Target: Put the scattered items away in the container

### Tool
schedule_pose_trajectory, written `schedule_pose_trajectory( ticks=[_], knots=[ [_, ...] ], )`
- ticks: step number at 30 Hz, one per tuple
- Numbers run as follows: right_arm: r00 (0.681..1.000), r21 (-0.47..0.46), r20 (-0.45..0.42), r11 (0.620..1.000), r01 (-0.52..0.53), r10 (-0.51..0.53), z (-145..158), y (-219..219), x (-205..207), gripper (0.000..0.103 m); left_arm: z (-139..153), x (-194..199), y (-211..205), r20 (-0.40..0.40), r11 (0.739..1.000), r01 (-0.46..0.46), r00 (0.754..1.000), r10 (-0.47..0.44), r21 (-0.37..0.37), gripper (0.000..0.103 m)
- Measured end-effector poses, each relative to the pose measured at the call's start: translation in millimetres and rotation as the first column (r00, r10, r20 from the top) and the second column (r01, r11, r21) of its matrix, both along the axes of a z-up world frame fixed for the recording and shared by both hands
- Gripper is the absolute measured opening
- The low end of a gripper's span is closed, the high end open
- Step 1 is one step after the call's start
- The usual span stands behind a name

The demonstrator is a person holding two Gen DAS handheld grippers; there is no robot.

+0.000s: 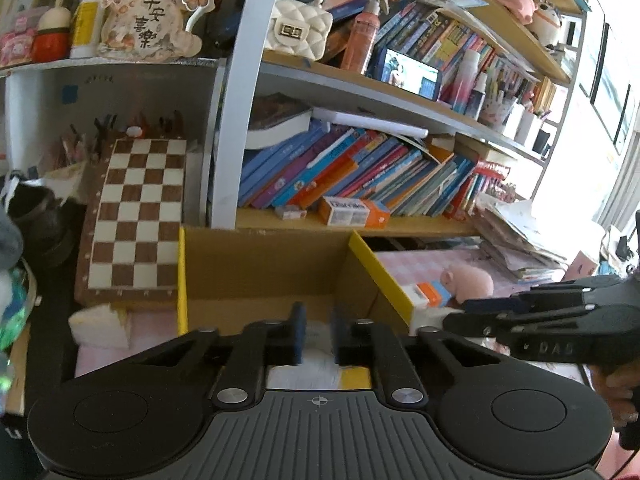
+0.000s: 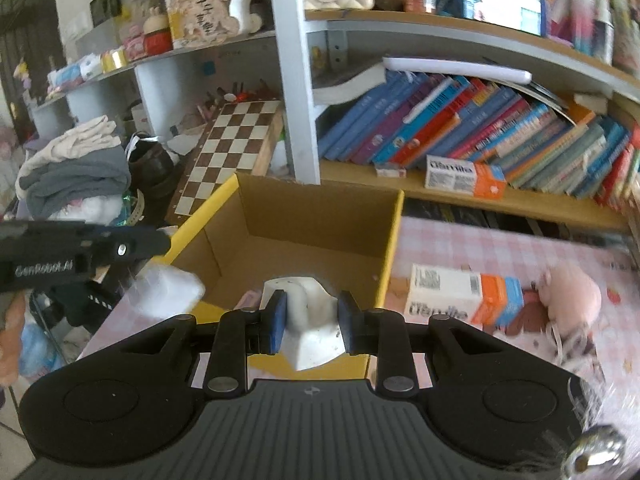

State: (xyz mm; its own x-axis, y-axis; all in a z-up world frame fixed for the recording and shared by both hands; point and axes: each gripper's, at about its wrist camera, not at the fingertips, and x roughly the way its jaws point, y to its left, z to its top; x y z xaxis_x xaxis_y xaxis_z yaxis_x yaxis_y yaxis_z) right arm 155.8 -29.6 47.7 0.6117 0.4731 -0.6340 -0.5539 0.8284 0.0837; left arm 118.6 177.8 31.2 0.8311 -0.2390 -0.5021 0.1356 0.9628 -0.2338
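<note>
Right gripper point(image 2: 312, 322) is clamped on a white plastic object point(image 2: 310, 326), its blue pads pressing both sides, held over the near edge of the open cardboard box point(image 2: 394, 240). Only the right wrist view shows this object clearly: it is white, angular, flared at the bottom and a little scuffed, with small dark dots near its rounded top. Left gripper point(image 1: 318, 338) is seen in its own view with the pads drawn in around something pale and blurred; what that is cannot be told, though the right wrist view shows a soft white crumpled thing point(image 2: 170, 290) just under that gripper's tip, at the box's left wall. The box has brown inner walls and yellow rims and stands on a pink checked tablecloth point(image 2: 500, 248) below a crowded bookshelf point(image 2: 460, 196). To its right lie a white, orange and blue carton point(image 2: 464, 292) and a pink plush pig point(image 2: 570, 294), close together on the cloth. The left wrist view alone shows a white foam piece point(image 1: 100, 326) left of the box, near the leaning chessboard point(image 1: 138, 216).
</note>
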Motion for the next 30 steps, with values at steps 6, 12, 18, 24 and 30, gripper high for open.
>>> schedule_pose_trajectory(
  ticks=[6,12,18,24,30],
  knots=[
    [0.999,-0.005,0.01,0.999,-0.033,0.033,4.7,17.1,15.9,0.026,19.6,10.3,12.0,0.096,0.999,-0.044,0.994,0.044,-0.006,0.0],
    [0.998,0.017,-0.043,0.999,-0.048,0.049,-1.5,10.3,4.3,0.026,-6.4,-16.3,10.2,-0.005,0.999,-0.025,1.0,0.025,-0.02,0.0],
    [0.994,0.026,-0.081,0.997,-0.072,0.074,-9.1,0.3,-14.7,0.026,-54.8,-51.5,-9.4,-0.172,0.999,-0.014,0.985,0.019,0.035,0.018],
    [0.992,0.045,-0.098,0.996,-0.071,0.075,-12.2,-7.9,-23.1,0.026,-83.8,-70.3,-43.6,-0.258,0.98,0.094,0.965,-0.046,0.176,0.058],
    [0.989,0.048,-0.126,0.996,-0.073,0.079,-18.5,-16.1,-31.8,0.025,-97.3,-69.3,-63.3,-0.318,0.965,0.155,0.945,-0.081,0.213,0.059]
  ],
)
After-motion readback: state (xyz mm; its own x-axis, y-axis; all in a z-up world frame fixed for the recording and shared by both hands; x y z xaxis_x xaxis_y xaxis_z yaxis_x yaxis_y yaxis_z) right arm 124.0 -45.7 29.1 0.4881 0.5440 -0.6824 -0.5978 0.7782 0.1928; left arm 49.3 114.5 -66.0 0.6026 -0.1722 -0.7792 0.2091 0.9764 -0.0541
